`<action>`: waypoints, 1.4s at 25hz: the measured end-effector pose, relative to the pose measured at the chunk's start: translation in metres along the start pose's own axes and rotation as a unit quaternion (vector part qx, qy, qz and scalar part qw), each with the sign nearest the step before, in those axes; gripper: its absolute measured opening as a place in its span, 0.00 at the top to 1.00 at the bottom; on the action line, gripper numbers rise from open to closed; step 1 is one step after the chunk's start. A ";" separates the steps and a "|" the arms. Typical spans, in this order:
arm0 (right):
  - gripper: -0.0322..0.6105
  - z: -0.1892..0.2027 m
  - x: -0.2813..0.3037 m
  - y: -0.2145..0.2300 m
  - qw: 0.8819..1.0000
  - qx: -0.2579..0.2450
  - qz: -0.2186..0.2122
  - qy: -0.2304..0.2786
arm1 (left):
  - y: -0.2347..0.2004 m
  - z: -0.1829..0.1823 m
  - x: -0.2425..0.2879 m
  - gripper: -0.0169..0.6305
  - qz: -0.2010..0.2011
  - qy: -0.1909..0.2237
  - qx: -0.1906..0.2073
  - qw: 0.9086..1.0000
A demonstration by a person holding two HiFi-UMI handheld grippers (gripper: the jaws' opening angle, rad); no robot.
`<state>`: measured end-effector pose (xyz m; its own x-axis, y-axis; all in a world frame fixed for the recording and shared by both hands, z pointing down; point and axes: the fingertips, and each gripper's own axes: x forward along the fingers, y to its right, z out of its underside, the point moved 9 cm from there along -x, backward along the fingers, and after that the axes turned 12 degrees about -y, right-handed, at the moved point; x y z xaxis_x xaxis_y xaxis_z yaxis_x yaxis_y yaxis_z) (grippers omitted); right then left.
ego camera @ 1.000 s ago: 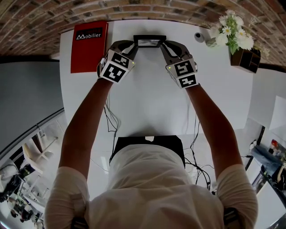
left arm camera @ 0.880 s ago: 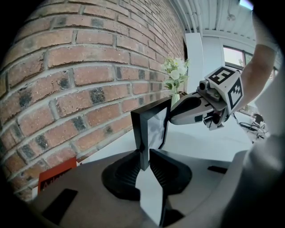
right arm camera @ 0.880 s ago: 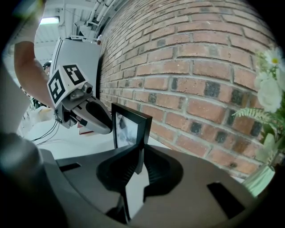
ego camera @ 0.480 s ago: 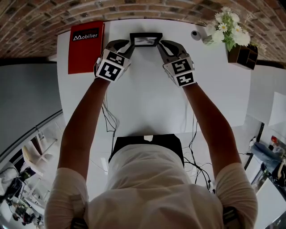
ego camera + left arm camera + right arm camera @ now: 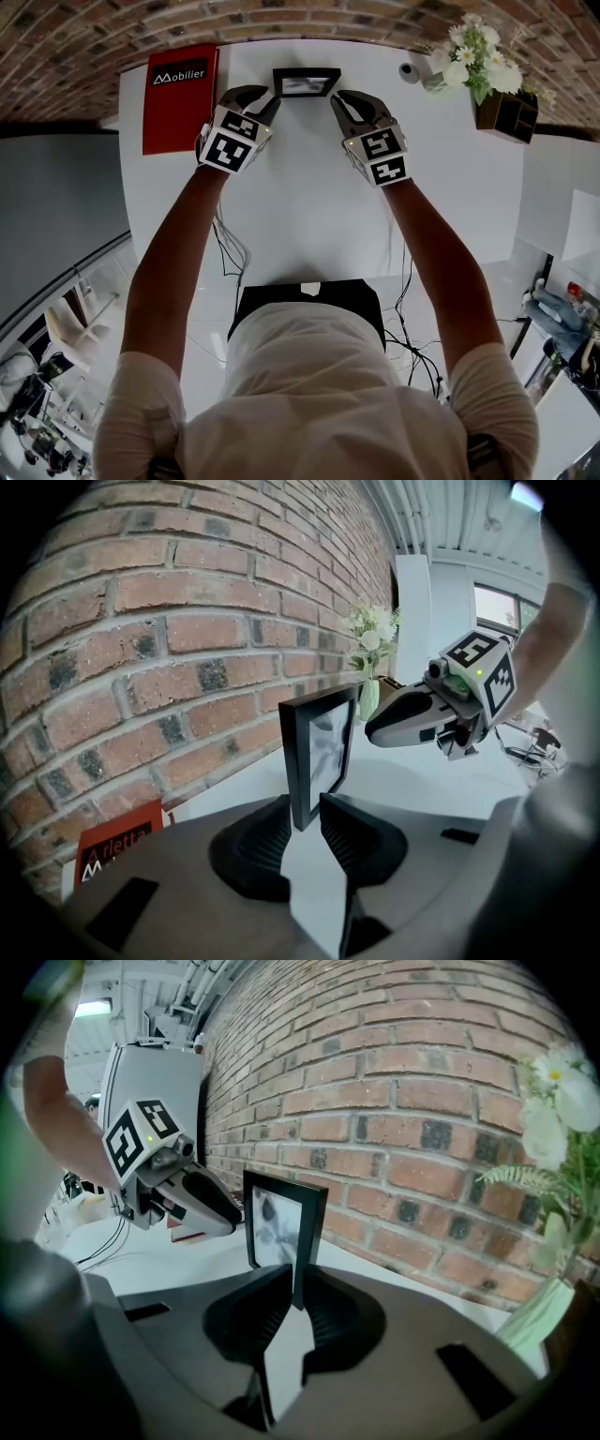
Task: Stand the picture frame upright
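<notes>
A black picture frame (image 5: 307, 82) stands upright on the white table (image 5: 309, 206), close to the brick wall. My left gripper (image 5: 270, 97) is at its left edge. In the left gripper view the frame (image 5: 323, 747) has that edge between the left gripper (image 5: 305, 817) pads with a small gap on each side, and the jaws are opening. My right gripper (image 5: 335, 97) is at the frame's right edge. In the right gripper view the frame (image 5: 281, 1227) fills the narrow gap of the right gripper (image 5: 298, 1293), shut on it.
A red booklet (image 5: 180, 94) lies at the table's far left. White flowers in a pale vase (image 5: 483, 61) and a dark box (image 5: 511, 112) stand at the far right, with a small white cylinder (image 5: 410, 72) beside them. The brick wall (image 5: 309, 19) runs just behind the frame.
The left jaws have spread off the frame's left edge. Both grippers have drawn back a little from the frame, which stays upright in place.
</notes>
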<state>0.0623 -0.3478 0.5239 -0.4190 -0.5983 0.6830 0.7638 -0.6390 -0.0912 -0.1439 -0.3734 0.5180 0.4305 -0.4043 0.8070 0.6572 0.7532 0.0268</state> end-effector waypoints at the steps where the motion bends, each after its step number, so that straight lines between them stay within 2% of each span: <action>1: 0.89 0.001 -0.002 -0.002 1.000 0.002 0.000 -0.002 | 0.001 0.001 -0.001 0.83 0.000 0.001 -0.002 1.000; 7: 0.89 0.010 -0.026 -0.016 1.000 0.023 0.005 -0.005 | 0.010 0.014 -0.022 0.82 0.009 0.023 -0.025 0.999; 12: 0.89 0.029 -0.069 -0.042 0.999 0.054 -0.002 -0.001 | 0.035 0.037 -0.060 0.82 0.024 0.051 -0.074 0.996; 15: 0.89 0.038 -0.102 -0.053 0.998 0.054 -0.007 0.019 | 0.058 0.046 -0.085 0.82 0.025 0.077 -0.096 0.992; 22: 0.89 0.086 -0.207 -0.091 0.994 0.084 -0.047 0.053 | 0.154 0.080 -0.158 0.82 0.029 0.101 -0.130 0.986; 26: 0.89 0.122 -0.269 -0.110 0.993 0.081 -0.070 0.058 | 0.220 0.097 -0.195 0.86 0.026 0.111 -0.144 0.983; 32: 0.89 0.172 -0.347 -0.131 0.990 0.081 -0.088 0.068 | 0.304 0.126 -0.237 0.86 0.008 0.121 -0.175 0.977; 35: 0.89 0.188 -0.377 -0.139 0.990 0.075 -0.096 0.077 | 0.346 0.134 -0.253 0.86 0.017 0.134 -0.194 0.972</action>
<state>0.2068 0.0576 0.4153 -0.6237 -0.5473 0.5580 0.7230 -0.6753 0.1458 -0.1090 0.0592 0.4020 0.5675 -0.5420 0.6198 0.8013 0.5366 -0.2645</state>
